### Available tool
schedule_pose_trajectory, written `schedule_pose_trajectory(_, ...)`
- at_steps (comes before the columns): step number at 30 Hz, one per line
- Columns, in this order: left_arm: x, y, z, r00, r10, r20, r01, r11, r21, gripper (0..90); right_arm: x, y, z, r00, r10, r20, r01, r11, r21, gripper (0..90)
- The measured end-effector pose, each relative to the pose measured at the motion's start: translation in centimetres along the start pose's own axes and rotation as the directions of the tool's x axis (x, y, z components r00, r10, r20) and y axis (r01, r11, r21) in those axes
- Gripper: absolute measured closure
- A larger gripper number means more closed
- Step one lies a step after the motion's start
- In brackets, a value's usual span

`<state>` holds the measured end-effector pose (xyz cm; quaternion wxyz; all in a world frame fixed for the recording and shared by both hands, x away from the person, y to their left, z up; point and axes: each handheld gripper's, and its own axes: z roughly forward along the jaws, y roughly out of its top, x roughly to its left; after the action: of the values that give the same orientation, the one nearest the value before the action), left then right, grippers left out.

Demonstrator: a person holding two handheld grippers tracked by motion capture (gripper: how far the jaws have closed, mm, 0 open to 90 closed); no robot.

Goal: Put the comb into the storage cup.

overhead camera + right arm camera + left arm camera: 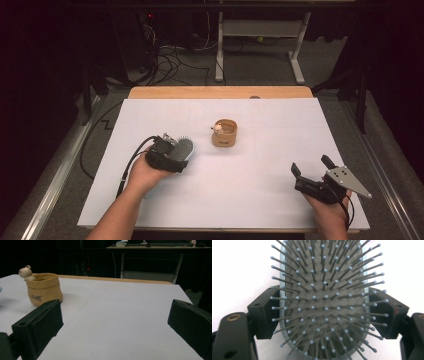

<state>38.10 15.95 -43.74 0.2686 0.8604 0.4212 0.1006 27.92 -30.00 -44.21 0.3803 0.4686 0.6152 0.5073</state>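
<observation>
Two tongs here: the left gripper [176, 150] is clamped on the sides of a pale-blue oval plastic hairbrush [324, 302], grey bristles facing its camera, probably so it won't twist. The right gripper [314, 168] sits wide and empty, well right of the tan pot [224, 132].

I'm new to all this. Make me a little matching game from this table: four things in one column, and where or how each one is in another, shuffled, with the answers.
Things:
1. hairbrush
2. tan pot
3. left tool
4. right tool

States:
A. jaws wide apart, nothing between them
B. stands alone near the middle of the white table
C. gripped by its two sides, bristles facing the camera
D. closed on the brush head

Pairs: 1-C, 2-B, 3-D, 4-A
</observation>
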Motion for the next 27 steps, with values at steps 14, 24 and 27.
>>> schedule_pose_trajectory(14, -0.1, 0.0, -1.3, 0.9995, -0.011, 0.031, 0.013, 0.9964, -0.084, 20.0, 0.8, 0.0, 0.1, 0.9972, -0.049, -0.057, 0.049, 0.999, 0.007, 0.4)
schedule_pose_trajectory(24, -0.2, -0.1, -2.3, 0.9993, -0.015, 0.035, 0.021, 0.9814, -0.191, 20.0, 0.6, 0.0, 0.1, 0.9981, -0.044, -0.044, 0.044, 0.999, 0.005, 0.4)
schedule_pose_trajectory(27, -0.4, -0.1, -2.5, 0.9997, -0.011, 0.023, 0.016, 0.975, -0.222, 20.0, 0.6, 0.0, 0.1, 0.9982, -0.041, -0.044, 0.041, 0.999, 0.004, 0.4)
